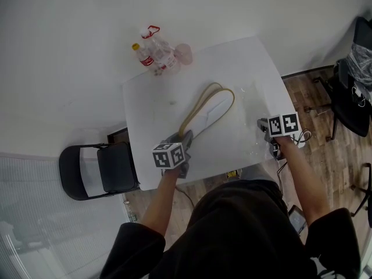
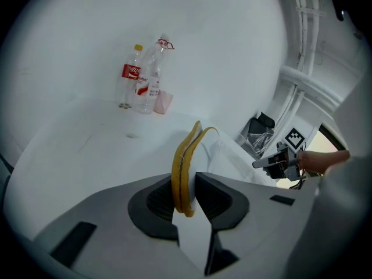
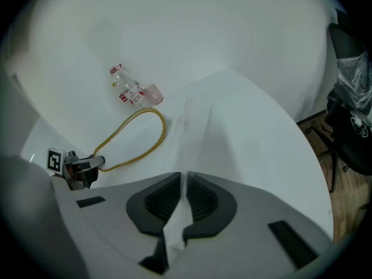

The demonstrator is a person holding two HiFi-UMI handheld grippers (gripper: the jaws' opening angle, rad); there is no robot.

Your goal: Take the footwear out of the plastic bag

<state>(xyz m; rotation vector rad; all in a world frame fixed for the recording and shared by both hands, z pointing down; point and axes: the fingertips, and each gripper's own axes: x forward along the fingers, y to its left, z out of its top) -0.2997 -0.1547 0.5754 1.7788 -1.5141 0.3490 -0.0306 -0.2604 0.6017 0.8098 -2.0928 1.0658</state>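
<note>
Gripping the near end of the yellow-edged slipper (image 1: 210,114), the left gripper (image 2: 187,199) is clamped on it above the table (image 1: 152,106). The right gripper (image 3: 182,197) pinches the clear plastic bag (image 3: 200,135) film. Whether the slipper lies inside the bag cannot be told.

Bottles (image 1: 154,54) and pink cup (image 1: 183,52) well ahead of left claw (image 1: 186,139), folding chair (image 1: 99,170) off its left, office chair (image 1: 353,92) far right
</note>
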